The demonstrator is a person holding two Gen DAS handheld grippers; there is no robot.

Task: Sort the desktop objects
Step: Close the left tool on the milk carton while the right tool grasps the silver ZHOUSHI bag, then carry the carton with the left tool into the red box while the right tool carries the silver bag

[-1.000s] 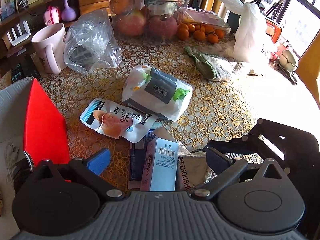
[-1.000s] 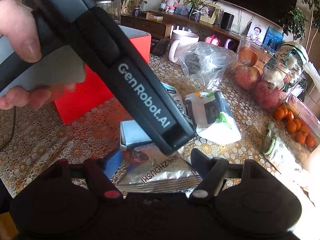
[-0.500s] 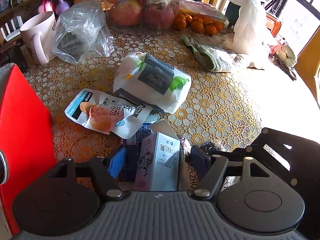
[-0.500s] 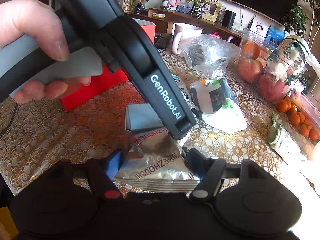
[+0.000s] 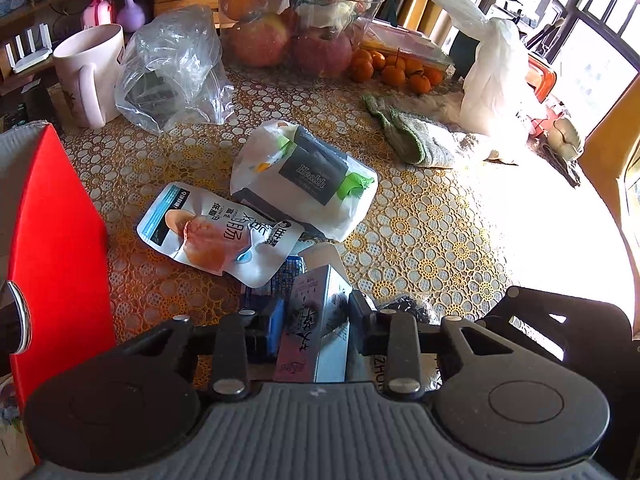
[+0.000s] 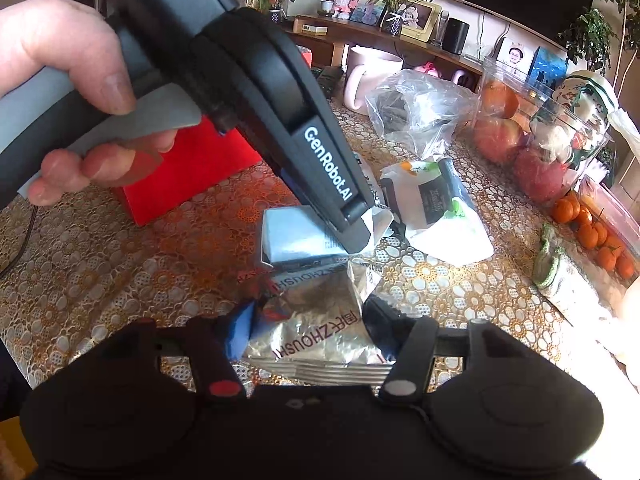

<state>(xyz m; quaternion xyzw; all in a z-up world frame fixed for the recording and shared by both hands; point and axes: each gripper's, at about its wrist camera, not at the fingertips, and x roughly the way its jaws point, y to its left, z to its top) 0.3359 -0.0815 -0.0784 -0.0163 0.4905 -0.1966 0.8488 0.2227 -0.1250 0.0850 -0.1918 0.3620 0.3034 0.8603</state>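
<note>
Lace-covered worktop (image 5: 432, 236) crowded, both closing now: left hand-held gripper (image 5: 314, 314) pinching the small carton (image 5: 316, 320), right hand-held gripper (image 6: 306, 322) squeezing the foil pouch (image 6: 320, 320) beside it, so lift each straight up, separately.

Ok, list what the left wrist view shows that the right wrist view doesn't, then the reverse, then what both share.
Only the left wrist view: the sausage pouch, the white plastic bag by the window, and the left gripper closing around the small carton.

Only the right wrist view: the hand holding the left gripper, the shelf with a photo frame, and the right gripper closing around the foil packet.

Both: the red box, mug, clear bag, wipes pack, fruit tub, green cloth.
</note>
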